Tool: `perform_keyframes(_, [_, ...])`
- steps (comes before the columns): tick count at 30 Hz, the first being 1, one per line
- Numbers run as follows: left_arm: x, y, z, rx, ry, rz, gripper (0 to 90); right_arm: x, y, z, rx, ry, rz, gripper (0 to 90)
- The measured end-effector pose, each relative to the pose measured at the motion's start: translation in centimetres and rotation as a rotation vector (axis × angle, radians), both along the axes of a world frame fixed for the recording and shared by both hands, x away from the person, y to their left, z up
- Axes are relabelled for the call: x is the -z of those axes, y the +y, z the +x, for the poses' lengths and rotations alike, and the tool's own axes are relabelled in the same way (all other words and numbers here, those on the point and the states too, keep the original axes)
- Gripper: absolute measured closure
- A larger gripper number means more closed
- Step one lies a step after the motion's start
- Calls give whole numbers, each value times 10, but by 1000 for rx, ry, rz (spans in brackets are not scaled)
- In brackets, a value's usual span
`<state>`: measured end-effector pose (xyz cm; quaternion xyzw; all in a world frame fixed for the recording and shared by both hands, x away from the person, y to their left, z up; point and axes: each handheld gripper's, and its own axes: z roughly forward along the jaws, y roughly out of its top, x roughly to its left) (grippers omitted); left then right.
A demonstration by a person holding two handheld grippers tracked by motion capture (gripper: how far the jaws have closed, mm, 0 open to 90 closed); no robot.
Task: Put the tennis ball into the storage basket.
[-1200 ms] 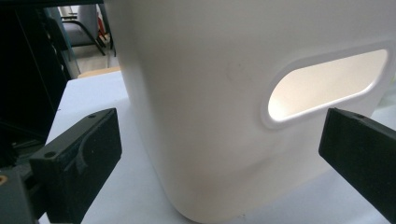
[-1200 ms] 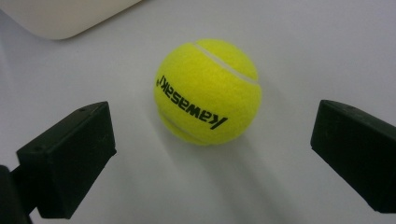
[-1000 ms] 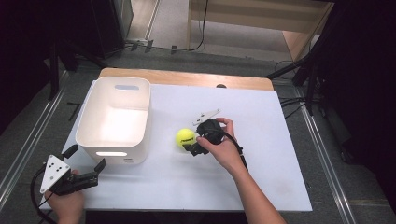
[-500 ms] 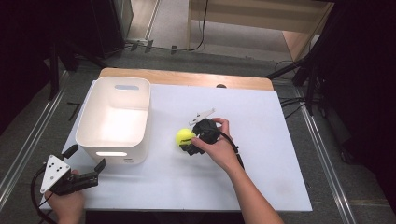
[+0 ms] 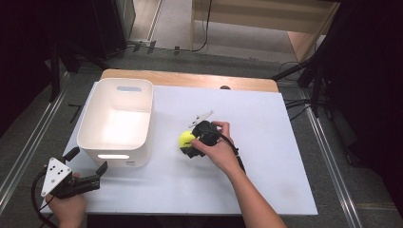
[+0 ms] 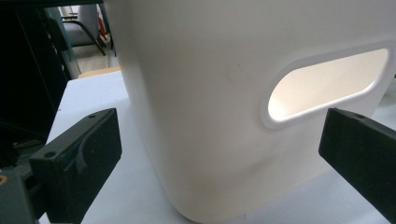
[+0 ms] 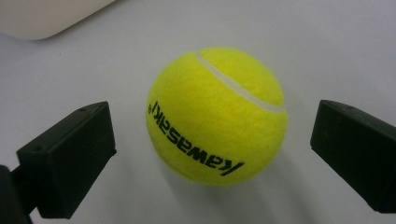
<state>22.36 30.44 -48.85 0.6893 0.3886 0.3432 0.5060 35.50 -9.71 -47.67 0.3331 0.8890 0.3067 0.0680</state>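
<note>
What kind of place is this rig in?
Likely a lab or workshop data-collection station, not a home. A white-topped table stands on grey floor with metal rails alongside, cables trail across the floor, and props are few: a white bin and a tennis ball.

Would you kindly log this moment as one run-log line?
right hand-held gripper: open, jaws either side of yellow felt tennis ball on white table | left hand-held gripper: open, facing white plastic bin

On the table [image 5: 266,190], the ball [image 5: 186,138] lies right of the bin [image 5: 145,137] — near, not touching.
</note>
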Motion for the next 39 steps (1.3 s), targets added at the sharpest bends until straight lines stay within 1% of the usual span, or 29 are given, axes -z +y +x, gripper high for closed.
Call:
perform_keyframes(2, [0, 0, 0, 0, 0, 1, 0, 1, 2, 1, 0, 6, -2, 0])
perform_keyframes(3, [0, 0, 0, 0, 0, 1, 0, 2, 3, 2, -5, 0, -4, 0])
perform_keyframes(4, [0, 0, 0, 0, 0, 1, 0, 2, 4, 2, 0, 8, -4, 0])
perform_keyframes(5, [0, 0, 0, 0, 0, 1, 0, 3, 4, 3, -7, 6, -8, 0])
perform_keyframes(7, [0, 0, 0, 0, 0, 1, 0, 4, 7, 3, 0, 13, -10, 0])
perform_keyframes(11, [0, 0, 0, 0, 0, 1, 0, 7, 10, 6, -9, 14, -19, 0])
perform_keyframes(12, [0, 0, 0, 0, 0, 2, 0, 7, 11, 5, -2, 21, -19, 0])
perform_keyframes(17, [0, 0, 0, 1, 0, 1, 0, 10, 13, 8, -4, 29, -31, 0])
perform_keyframes(20, [0, 0, 0, 0, 0, 1, 0, 11, 15, 9, 5, 36, -35, 0])
perform_keyframes(23, [0, 0, 0, 2, -2, -1, 0, 12, 16, 10, -5, 32, -42, 0])
perform_keyframes(24, [0, 0, 0, 2, -2, -1, 0, 11, 16, 10, 4, 35, -37, 0])
perform_keyframes(29, [0, 0, 0, 2, -2, 0, 0, 12, 17, 12, 2, 37, -34, 0])
perform_keyframes(37, [0, 0, 0, 2, -3, -1, 0, 14, 18, 13, 10, 46, -40, 0])
perform_keyframes(38, [0, 0, 0, 0, 0, 1, 0, 14, 18, 13, 13, 41, -42, 70])
perform_keyframes(39, [0, 0, 0, 1, -1, 3, 0, 14, 18, 12, 21, 25, -46, 148])
